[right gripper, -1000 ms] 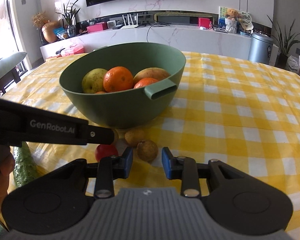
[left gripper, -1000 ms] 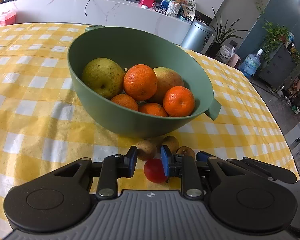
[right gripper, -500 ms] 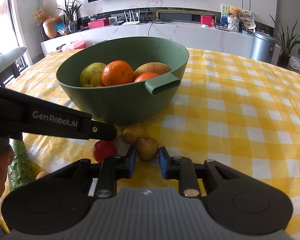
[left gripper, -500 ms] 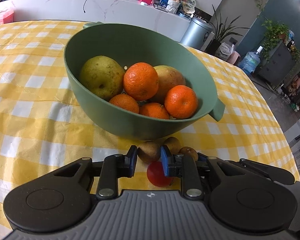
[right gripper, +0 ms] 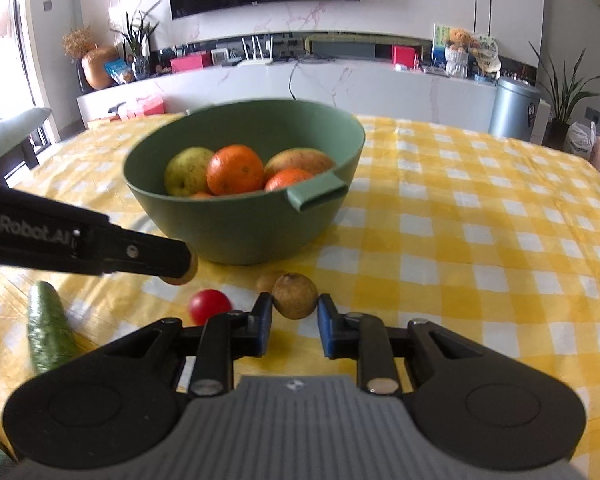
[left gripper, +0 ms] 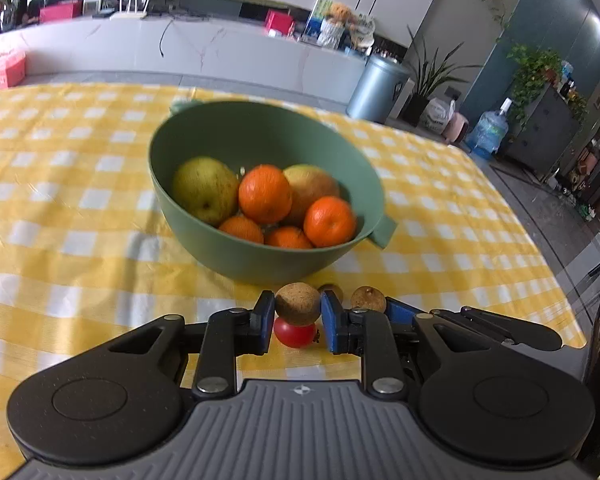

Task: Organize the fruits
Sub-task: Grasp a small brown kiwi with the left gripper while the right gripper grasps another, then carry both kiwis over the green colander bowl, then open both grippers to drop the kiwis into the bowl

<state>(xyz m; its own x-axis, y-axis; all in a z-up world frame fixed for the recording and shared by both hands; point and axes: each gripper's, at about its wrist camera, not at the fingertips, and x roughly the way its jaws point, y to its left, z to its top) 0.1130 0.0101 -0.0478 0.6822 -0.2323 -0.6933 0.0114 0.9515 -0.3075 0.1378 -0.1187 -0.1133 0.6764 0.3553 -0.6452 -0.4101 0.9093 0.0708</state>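
Note:
A green bowl (left gripper: 260,256) (right gripper: 244,236) holds two pears and several oranges. My left gripper (left gripper: 294,314) is shut on a small brown longan (left gripper: 297,303), lifted above a red cherry tomato (left gripper: 295,334). My right gripper (right gripper: 294,314) is shut on another brown longan (right gripper: 294,295), raised off the cloth. A third longan (right gripper: 267,280) lies on the yellow checked cloth in front of the bowl. The left gripper's arm (right gripper: 84,240) crosses the right wrist view at left, with its longan (right gripper: 182,276) at its tip.
A green cucumber (right gripper: 48,326) lies at the near left beside the cherry tomato (right gripper: 209,306). The table edge (left gripper: 540,280) runs along the right. A white counter with boxes and a metal bin (right gripper: 514,108) stands behind the table.
Both grippers closed on a longan each and rose, pulling back from the bowl. The bowl now looks smaller and farther in both views.

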